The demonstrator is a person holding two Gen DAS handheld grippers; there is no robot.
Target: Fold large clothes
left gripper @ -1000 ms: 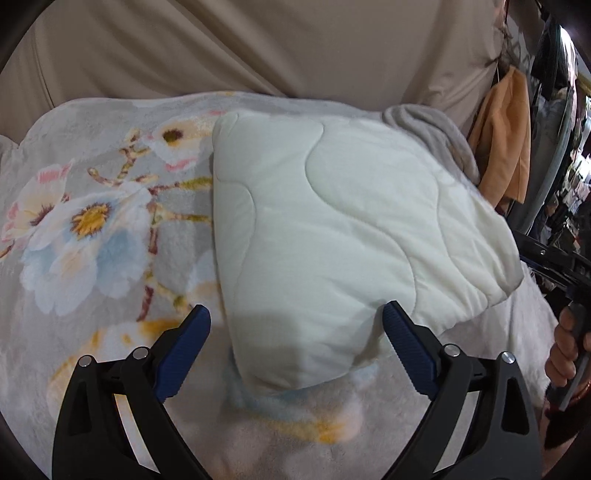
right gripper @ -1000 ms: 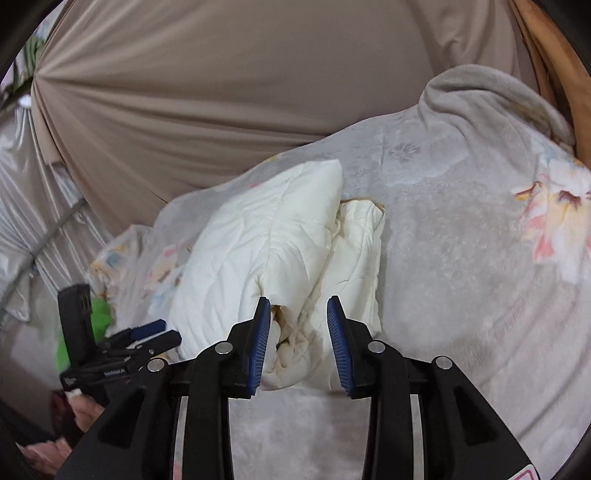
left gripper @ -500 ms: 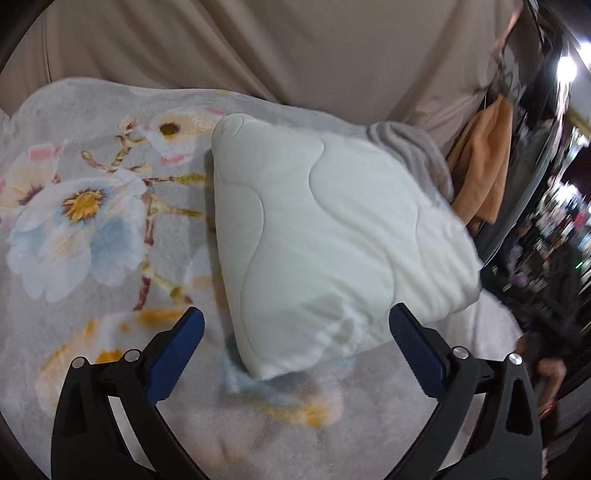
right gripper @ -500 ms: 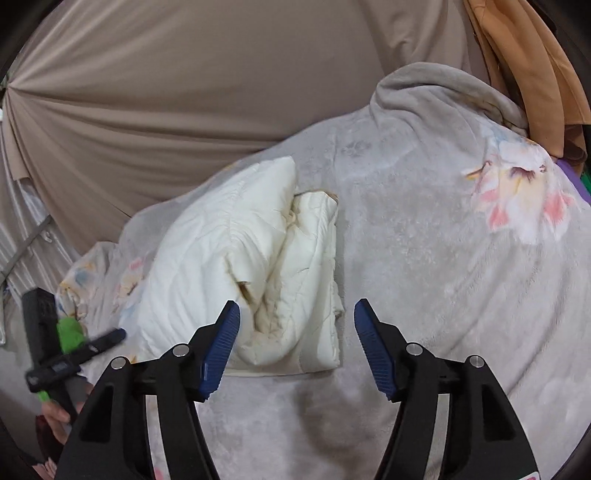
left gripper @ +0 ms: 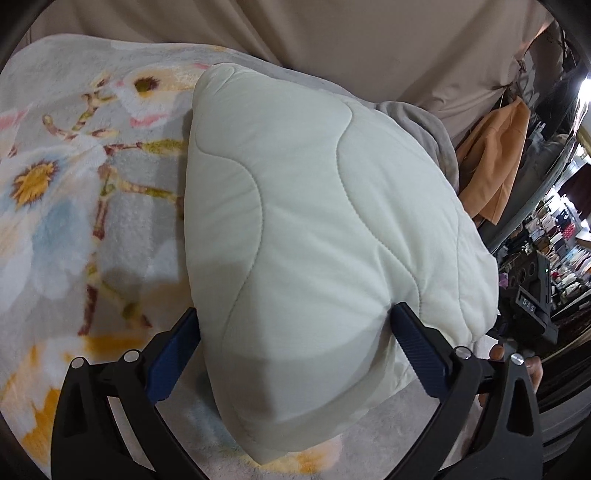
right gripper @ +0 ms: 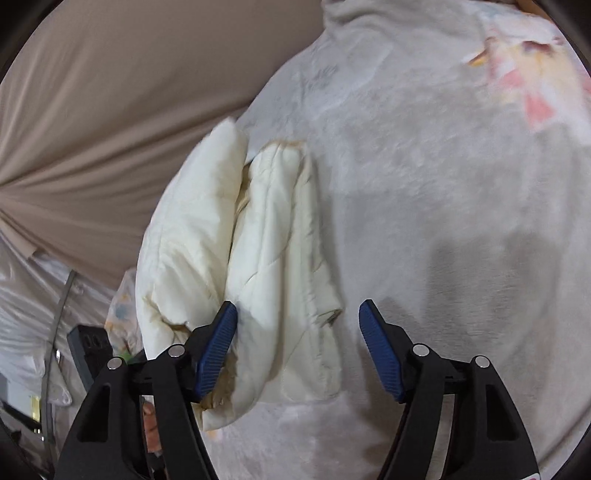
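**A:** Where is the big white quilt (left gripper: 325, 236)?

**B:** It is folded into a fat bundle. It lies on the gray flower blanket (left gripper: 74, 206), in front of the tan curtain (left gripper: 332, 33).

**A:** What is the left gripper (left gripper: 295, 343) doing?

**B:** Its jaws are spread as wide as they go. The near end of the quilt sits between the blue pads (left gripper: 173, 354). I cannot tell if the pads touch it.

**A:** And the right gripper (right gripper: 297, 347)?

**B:** Its jaws have just been opening. Now they stand partly apart. The quilt's (right gripper: 258, 266) folded edge lies between them, nearer the left pad. The other pad has only blanket (right gripper: 443, 184) behind it.

**A:** Anything else?

**B:** An orange cloth (left gripper: 495, 158) hangs off to the right.
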